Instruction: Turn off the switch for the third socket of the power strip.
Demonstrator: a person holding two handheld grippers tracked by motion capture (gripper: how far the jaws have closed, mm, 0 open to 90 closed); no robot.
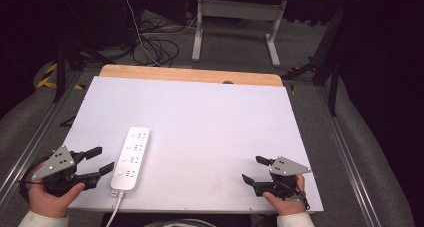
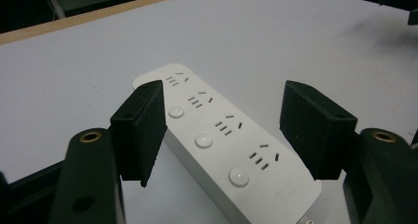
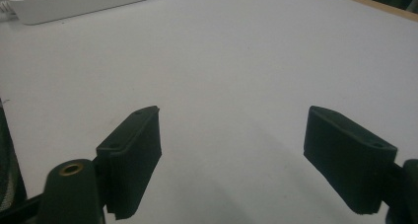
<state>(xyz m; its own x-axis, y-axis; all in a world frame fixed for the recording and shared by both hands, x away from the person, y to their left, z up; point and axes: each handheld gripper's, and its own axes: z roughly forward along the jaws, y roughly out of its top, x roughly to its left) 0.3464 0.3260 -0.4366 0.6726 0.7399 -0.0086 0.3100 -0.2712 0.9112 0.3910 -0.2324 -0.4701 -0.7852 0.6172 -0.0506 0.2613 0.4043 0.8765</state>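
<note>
left gripper [image 1: 102, 160] fingers astride power strip [image 1: 131, 158]

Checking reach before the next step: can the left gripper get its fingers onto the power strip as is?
Probably yes. The left gripper is open right beside the power strip, which lies between its fingers in the left gripper view, with nothing in between.

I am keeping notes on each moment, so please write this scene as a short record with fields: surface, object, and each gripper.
surface: white board on a wooden table
object: white power strip, flat on the board, near the left front edge, cord toward the person
left gripper: open, beside the strip, jaws either side of its near end, not pressing
right gripper: open, nothing between the jaws, over bare board at the right front
</note>
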